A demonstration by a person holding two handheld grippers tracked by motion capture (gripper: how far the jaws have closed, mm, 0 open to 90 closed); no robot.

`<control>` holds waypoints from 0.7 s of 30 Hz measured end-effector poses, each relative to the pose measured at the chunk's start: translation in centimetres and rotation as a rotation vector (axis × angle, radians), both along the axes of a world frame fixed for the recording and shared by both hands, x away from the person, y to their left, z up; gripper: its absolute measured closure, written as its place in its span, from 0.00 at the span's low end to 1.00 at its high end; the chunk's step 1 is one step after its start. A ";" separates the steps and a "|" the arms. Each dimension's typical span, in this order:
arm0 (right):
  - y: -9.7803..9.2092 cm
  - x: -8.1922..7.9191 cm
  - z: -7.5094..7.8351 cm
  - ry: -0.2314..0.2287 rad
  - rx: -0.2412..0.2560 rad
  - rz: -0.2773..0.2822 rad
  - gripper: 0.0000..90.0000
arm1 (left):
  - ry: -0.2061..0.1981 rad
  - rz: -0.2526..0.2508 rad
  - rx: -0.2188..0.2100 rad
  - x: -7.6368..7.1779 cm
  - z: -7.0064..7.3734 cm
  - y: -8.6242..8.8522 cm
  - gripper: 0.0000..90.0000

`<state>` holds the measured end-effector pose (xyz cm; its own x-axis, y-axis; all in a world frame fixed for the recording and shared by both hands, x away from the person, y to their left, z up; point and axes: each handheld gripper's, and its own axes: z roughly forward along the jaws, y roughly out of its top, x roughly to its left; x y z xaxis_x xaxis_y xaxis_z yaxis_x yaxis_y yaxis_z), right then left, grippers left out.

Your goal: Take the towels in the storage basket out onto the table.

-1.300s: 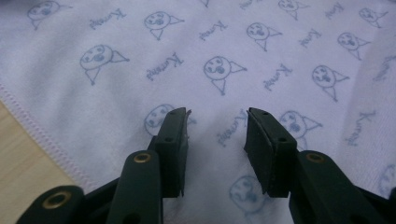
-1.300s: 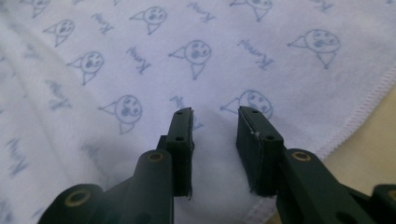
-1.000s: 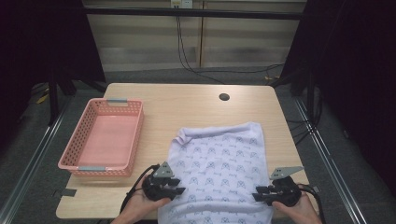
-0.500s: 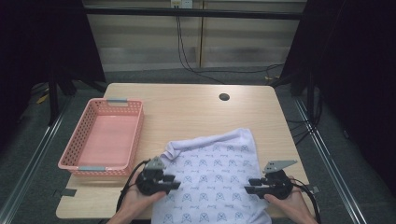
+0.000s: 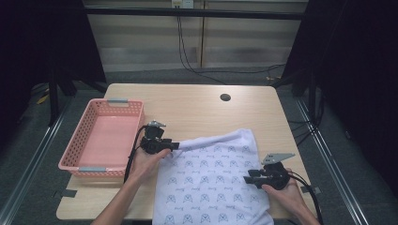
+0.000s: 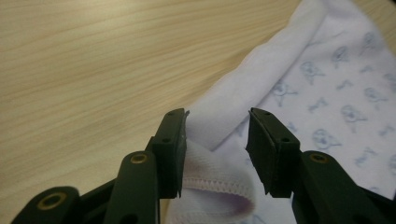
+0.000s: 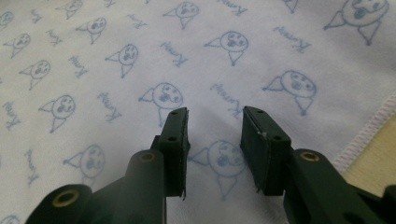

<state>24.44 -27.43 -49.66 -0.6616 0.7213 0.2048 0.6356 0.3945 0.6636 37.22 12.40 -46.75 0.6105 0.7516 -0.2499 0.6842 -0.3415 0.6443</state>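
Note:
A white cloth [image 5: 216,173] printed with small blue figures lies flat on the wooden table [image 5: 197,108], and its near end hangs over the front edge. My left gripper [image 5: 174,146] is at the cloth's far-left corner. In the left gripper view it [image 6: 215,149] is open, with the cloth's folded, hemmed edge [image 6: 219,186] lying between the jaws. My right gripper [image 5: 247,179] is over the cloth's right side near its edge. In the right gripper view it [image 7: 215,149] stands open just above the printed cloth [image 7: 140,46], holding nothing.
A pink plastic basket [image 5: 91,168] stands empty on the table's left side, close to my left hand. A dark round hole [image 5: 225,97] is in the tabletop at the back. Bare wood lies beyond the cloth.
The cloth has slid toward the front edge. My left gripper has moved away from the person, up to the cloth's far-left corner. The right gripper has shifted slightly left.

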 end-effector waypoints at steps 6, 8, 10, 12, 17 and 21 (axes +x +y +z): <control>0.0 0.0 0.0 -0.002 0.002 0.002 0.69 | 0.053 0.031 0.064 1.1 -0.7 -0.3 0.74; 0.0 0.0 0.0 0.001 0.003 0.001 0.69 | 0.117 0.004 0.042 1.6 -0.9 -0.3 0.89; 0.0 0.0 0.0 -0.003 0.002 0.003 0.69 | 0.113 0.002 0.036 1.8 -0.9 -0.4 0.97; -0.1 0.0 0.0 -0.003 0.000 0.003 0.69 | 0.058 0.014 0.022 1.9 -0.3 -0.4 0.98; -0.2 0.0 0.0 0.002 0.007 0.000 0.70 | -0.104 0.116 0.008 3.0 1.9 0.3 0.96; -0.3 -0.3 0.1 0.014 0.001 -0.010 0.69 | -0.143 0.108 -0.069 2.9 3.0 0.8 0.75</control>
